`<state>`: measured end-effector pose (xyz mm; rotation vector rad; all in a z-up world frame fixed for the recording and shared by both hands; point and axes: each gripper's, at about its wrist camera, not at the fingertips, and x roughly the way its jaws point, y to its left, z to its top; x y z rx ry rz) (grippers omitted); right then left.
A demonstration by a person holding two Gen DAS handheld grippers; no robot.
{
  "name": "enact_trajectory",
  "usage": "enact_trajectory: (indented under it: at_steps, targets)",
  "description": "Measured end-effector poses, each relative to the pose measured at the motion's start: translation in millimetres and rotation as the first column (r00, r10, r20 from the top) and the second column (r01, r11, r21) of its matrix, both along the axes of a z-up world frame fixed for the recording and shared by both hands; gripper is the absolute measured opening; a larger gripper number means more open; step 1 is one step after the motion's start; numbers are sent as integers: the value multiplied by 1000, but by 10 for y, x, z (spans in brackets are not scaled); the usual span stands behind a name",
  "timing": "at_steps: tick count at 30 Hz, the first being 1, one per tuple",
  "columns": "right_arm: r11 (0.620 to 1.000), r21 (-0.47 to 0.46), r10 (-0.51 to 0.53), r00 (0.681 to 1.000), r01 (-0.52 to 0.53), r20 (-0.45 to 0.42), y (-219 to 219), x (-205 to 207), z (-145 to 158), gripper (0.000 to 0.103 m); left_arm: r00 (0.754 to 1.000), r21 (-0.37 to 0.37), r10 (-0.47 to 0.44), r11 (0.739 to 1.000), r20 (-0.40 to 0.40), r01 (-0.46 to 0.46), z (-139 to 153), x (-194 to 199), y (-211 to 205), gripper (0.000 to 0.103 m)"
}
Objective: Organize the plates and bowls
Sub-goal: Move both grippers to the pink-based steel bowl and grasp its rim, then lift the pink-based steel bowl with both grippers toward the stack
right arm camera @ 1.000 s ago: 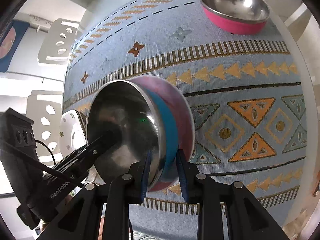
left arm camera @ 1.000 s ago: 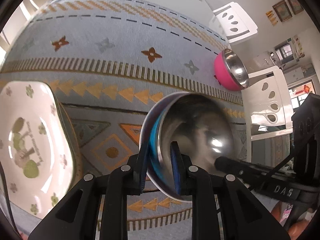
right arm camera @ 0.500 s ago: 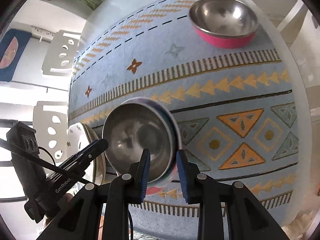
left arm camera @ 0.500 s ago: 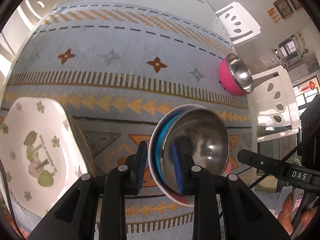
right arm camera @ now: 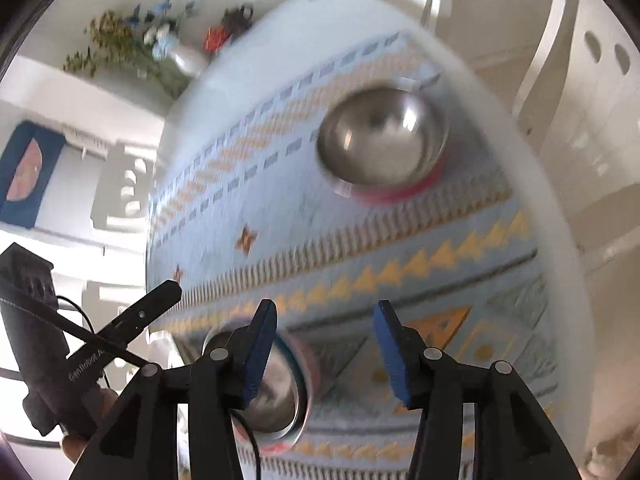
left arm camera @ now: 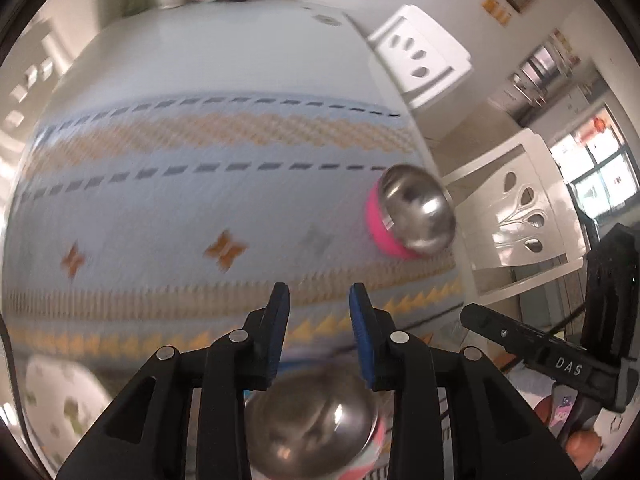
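With the steel bowl (left arm camera: 312,424) resting on the patterned surface (left arm camera: 192,200) beneath both spread, empty tools, left tool (left arm camera: 318,334) and right tool (right arm camera: 324,344), the pink bowl (right arm camera: 384,140) near the far edge looks next, calling for a rim pinch.

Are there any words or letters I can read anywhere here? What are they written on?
"DAS": white letters on the black body of the right gripper, seen from the left wrist.
"GenRobot.A": on the black body of the left gripper, seen from the right wrist; the end is cut off by a cable.
The framed pictures and yellow notes on the wall are too small and blurred to read.
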<state>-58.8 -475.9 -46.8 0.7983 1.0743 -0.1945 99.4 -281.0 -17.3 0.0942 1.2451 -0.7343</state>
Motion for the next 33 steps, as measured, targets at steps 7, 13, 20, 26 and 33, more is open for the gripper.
enact_trajectory:
  at_steps: [7, 13, 20, 26, 33]
  targets:
    - [991, -59, -116, 993, 116, 2, -560, 166, -100, 49, 990, -16, -114, 993, -84, 113, -91, 284, -801, 28]
    - [986, -50, -161, 987, 160, -20, -820, 322, -314, 49, 986, 60, -110, 991, -129, 118, -437, 419, -1228, 28]
    - [986, -26, -164, 984, 163, -64, -959, 474, -617, 49, 985, 87, -91, 991, -147, 105, -692, 500, -1413, 28]
    - [989, -20, -147, 987, 146, -63, -948, 542, -748, 49, 981, 85, -101, 990, -164, 116, -845, 529, -1494, 25]
    - [992, -59, -115, 992, 112, -44, -904, 623, -803, 32, 983, 85, -116, 988, -142, 129, -903, 518, -1530, 19]
